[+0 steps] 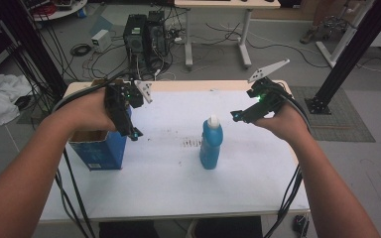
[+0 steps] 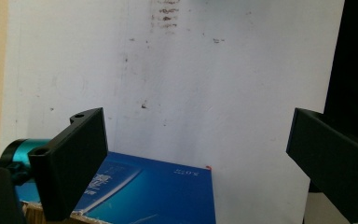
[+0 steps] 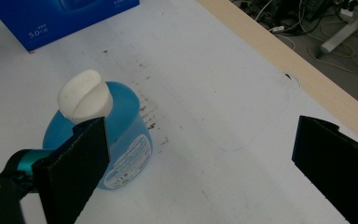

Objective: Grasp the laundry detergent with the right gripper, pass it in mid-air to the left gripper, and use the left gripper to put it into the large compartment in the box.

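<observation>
Fingers of both grippers gape empty: right gripper (image 1: 238, 116) nears the upright blue plastic bottle (image 1: 211, 144), ungrasped; open blue cardboard box (image 1: 99, 148) waits under left gripper (image 1: 134, 133)

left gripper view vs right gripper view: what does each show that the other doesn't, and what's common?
Left gripper view alone: the blue box's top edge close up under the open left gripper. Right gripper view alone: the blue bottle with its white cap, the table's wooden edge, and floor cables past the open right gripper. Shared: the stained white table cover and the blue box.
</observation>
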Tool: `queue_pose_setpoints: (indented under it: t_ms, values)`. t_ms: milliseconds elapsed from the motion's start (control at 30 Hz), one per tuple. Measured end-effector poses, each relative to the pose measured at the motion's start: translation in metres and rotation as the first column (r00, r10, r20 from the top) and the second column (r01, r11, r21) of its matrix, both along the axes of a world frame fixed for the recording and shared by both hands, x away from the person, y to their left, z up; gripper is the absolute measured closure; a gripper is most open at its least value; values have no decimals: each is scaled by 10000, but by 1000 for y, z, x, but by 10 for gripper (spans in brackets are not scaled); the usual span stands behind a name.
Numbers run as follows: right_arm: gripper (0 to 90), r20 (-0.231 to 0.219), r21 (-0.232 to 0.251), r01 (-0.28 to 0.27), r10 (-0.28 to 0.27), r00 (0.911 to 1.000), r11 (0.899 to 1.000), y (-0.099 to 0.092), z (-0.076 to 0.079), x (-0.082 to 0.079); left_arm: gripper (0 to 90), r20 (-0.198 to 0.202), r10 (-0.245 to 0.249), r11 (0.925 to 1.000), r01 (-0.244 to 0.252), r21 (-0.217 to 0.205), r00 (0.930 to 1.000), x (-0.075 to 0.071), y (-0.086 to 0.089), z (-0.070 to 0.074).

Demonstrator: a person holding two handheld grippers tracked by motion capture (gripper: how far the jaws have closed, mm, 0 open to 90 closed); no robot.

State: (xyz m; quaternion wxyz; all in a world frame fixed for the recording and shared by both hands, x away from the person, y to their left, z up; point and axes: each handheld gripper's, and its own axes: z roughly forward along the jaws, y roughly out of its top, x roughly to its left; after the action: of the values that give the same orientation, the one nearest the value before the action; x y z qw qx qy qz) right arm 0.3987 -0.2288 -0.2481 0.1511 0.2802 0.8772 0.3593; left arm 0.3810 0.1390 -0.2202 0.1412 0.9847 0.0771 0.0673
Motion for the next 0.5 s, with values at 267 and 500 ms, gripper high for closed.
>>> queue_pose_setpoints:
  t_ms: [267,500]
  values:
    - [32,404,640,548,-575,9975,9964,-23,-11,-20,53,15,-78,9999,78,-72,10000,-1,1,-2]
    - [32,685,1664,1133,-1261,9897,9795,-43,-36,-52,53,56,-127,9998,128,-157,9999,-3,4,-4]
